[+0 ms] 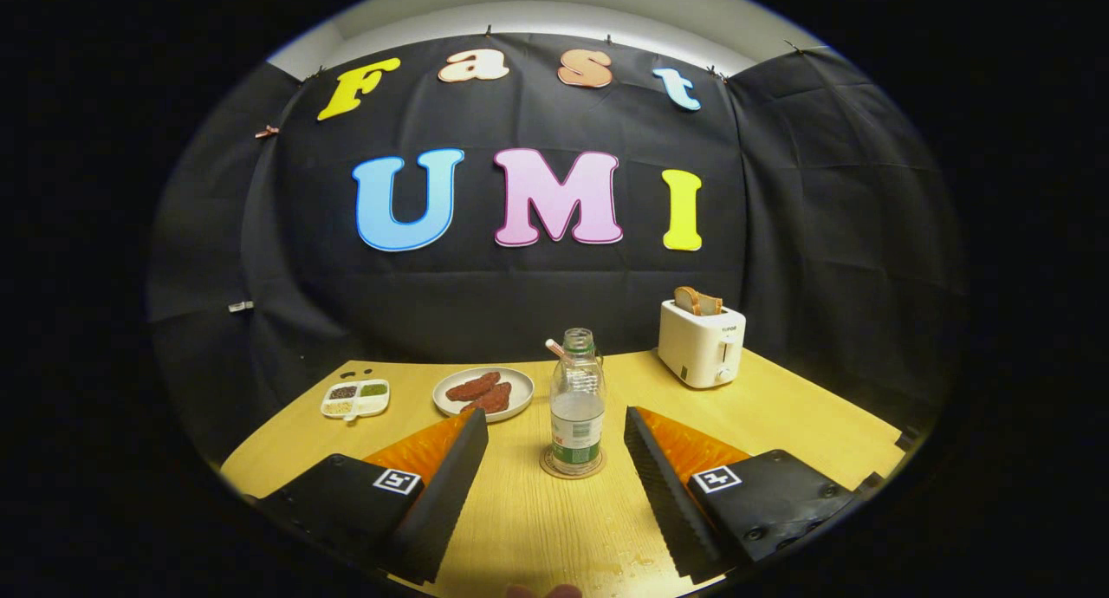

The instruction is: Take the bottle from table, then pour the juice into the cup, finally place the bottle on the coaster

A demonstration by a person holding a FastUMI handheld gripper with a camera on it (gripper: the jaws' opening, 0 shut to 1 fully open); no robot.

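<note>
While the bottle [577, 407] is standing upright on the round coaster [572, 470], the gripper [554, 438] is holding its two fingers spread wide, one on each side of the bottle, and neither finger is touching it. The bottle is just ahead of the fingertips, in the middle of the gap, on the wooden table [780, 425].

The bottle is clear plastic with no cap visible on the neck, and it is filled only in part, about to the middle, with a pale liquid. So it is probably light, and its thin wall is likely giving way under a strong squeeze. A label is going around the lower body; the plastic above it looks smooth and may be slippery. Because the mouth seems open, any tilt is risking a spill.

The best place to take hold seems to be the body at the label or just above it, near the liquid level, where the bottle is widest and the weight is sitting. The narrow neck would be a poor place.

Behind the bottle a plate [483, 393] with brown food is lying, and a white toaster [701, 341] is standing farther to the right. The cup cannot be told for sure; only something small is peeking out behind the bottle's neck.
</note>
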